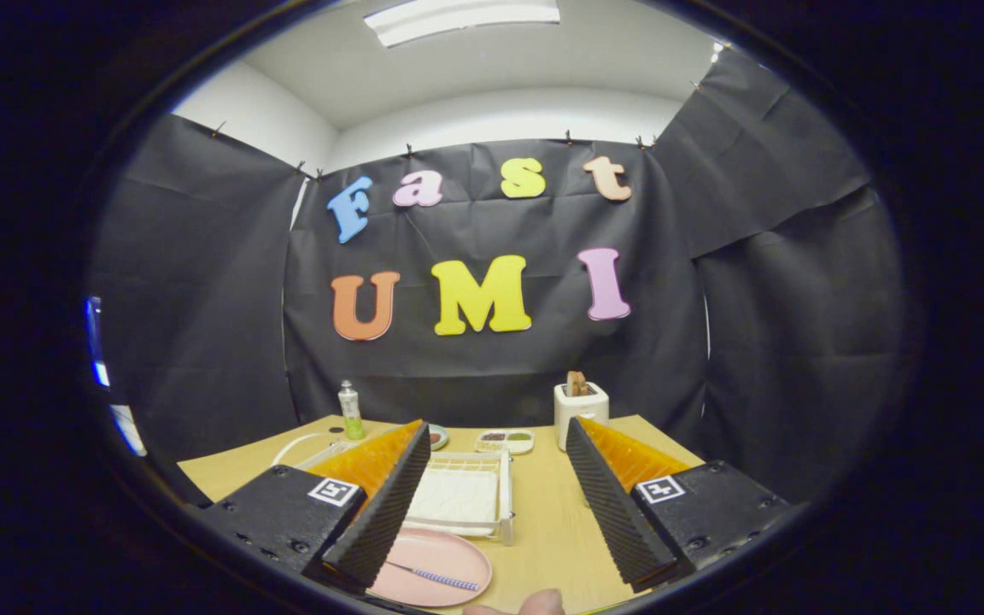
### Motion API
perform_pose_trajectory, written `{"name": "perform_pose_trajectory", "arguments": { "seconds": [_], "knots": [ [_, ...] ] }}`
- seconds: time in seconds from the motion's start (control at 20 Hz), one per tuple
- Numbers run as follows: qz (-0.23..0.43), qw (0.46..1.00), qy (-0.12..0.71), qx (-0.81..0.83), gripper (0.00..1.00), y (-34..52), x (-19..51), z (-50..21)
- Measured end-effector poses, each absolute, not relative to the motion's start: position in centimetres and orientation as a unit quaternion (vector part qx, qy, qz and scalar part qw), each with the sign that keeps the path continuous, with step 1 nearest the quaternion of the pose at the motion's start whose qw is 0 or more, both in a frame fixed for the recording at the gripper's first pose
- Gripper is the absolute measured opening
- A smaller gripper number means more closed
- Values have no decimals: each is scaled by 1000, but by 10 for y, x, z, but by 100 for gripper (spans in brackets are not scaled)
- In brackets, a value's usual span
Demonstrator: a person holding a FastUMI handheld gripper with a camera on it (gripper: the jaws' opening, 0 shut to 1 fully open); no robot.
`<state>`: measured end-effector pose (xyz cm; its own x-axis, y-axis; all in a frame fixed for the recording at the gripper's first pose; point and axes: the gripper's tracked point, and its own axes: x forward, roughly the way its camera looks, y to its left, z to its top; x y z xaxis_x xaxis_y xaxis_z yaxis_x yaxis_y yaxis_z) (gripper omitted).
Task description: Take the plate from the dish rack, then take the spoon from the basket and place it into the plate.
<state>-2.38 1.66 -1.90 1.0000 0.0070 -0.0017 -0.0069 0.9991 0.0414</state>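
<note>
My gripper (492, 504) is held above the wooden table (547, 530) with its two orange-and-black fingers (385, 504) wide apart and nothing between them. Below the left finger lies a pink plate (449, 559), partly hidden by that finger. A spoon (434, 577) with a blue-and-white striped handle rests in the plate. Just beyond the plate, between the fingers, stands a white wire dish rack (462, 500) with a white mat in it.
A white toaster (581, 410) with bread in it stands at the table's far side. A small two-part dish (505, 441) and a green soap bottle (350, 412) are near it. A fingertip (541, 603) of a person shows at the near edge.
</note>
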Motion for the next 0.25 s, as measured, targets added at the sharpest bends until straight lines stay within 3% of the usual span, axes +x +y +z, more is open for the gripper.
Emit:
{"name": "perform_pose_trajectory", "arguments": {
  "seconds": [0.25],
  "knots": [
    [17, 1000, 9, 18, 100, 29, -18, -24]
  ]
}}
